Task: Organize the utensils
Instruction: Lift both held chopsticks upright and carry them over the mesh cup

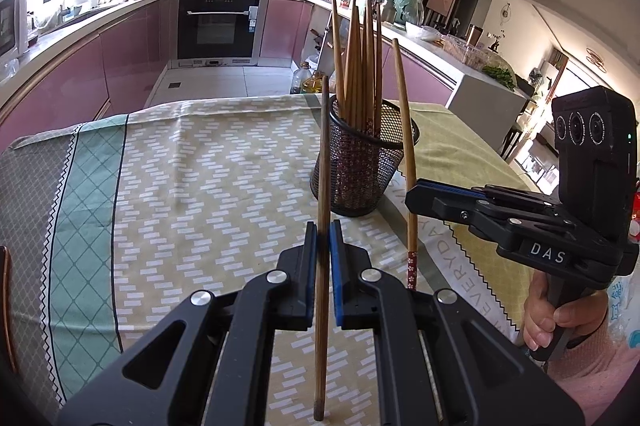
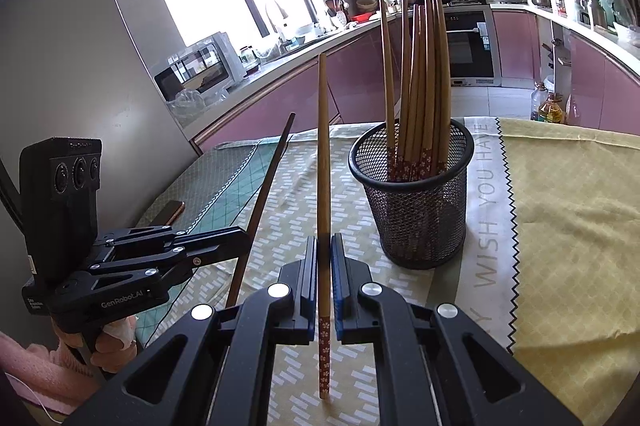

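Two grippers are in view above a table covered with a patterned cloth (image 1: 192, 162), each clamped on a single chopstick held roughly upright. Left gripper (image 1: 323, 246): jaws closed on a dark brown chopstick (image 1: 322, 186), which passes between the blue pads near its middle, one end rising above the fingers, the other reaching down toward the cloth. From the right wrist view the same stick leans slightly, top tilted away from the left gripper body. Right gripper (image 2: 324, 258): jaws closed on a lighter chopstick (image 2: 323, 154) with a red flowered end pointing down; the grip sits just above that decorated band. A black mesh cup (image 2: 416, 202) stands on the cloth ahead of both grippers, to the right of the lighter stick in the right wrist view and well apart from it. Standing in the cup is a bundle of chopsticks (image 2: 420, 78), flowered ends down, tips fanning above the rim. Neither held stick touches the cup. A phone (image 2: 170, 212) lies on the cloth's green edge behind the left gripper.
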